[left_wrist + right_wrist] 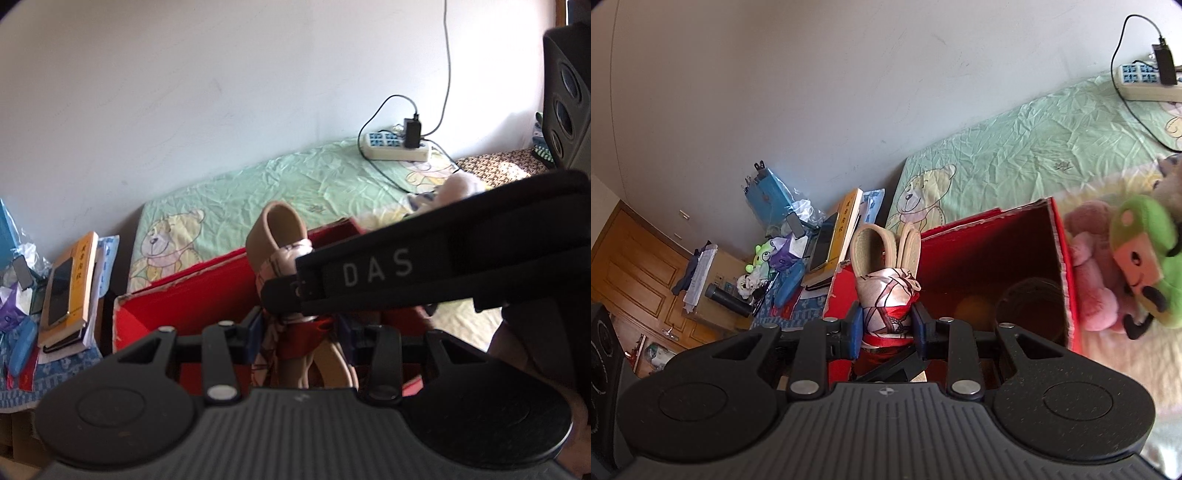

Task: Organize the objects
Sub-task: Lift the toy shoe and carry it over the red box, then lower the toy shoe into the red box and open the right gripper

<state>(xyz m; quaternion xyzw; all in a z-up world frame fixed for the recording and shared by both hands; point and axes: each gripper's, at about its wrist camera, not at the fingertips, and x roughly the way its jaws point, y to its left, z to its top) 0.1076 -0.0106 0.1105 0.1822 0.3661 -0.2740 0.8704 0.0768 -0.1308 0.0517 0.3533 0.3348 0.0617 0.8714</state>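
From my left wrist, my left gripper (301, 332) is clenched on a pair of beige slippers (275, 236) wrapped in patterned cloth, above the red box (192, 295); my right gripper's black finger (424, 266) crosses in front. To do this well I should lower both hands together. From my right wrist, my right gripper (888, 326) grasps the same bundle at the box's left edge; plush toys (1108, 266) crowd the right, books (838, 236) the left.

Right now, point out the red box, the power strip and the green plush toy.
red box (982, 251): right wrist view, on its inner back wall.
power strip (391, 149): left wrist view, on its white casing near the sockets.
green plush toy (1141, 218): right wrist view, on the green top of its head.
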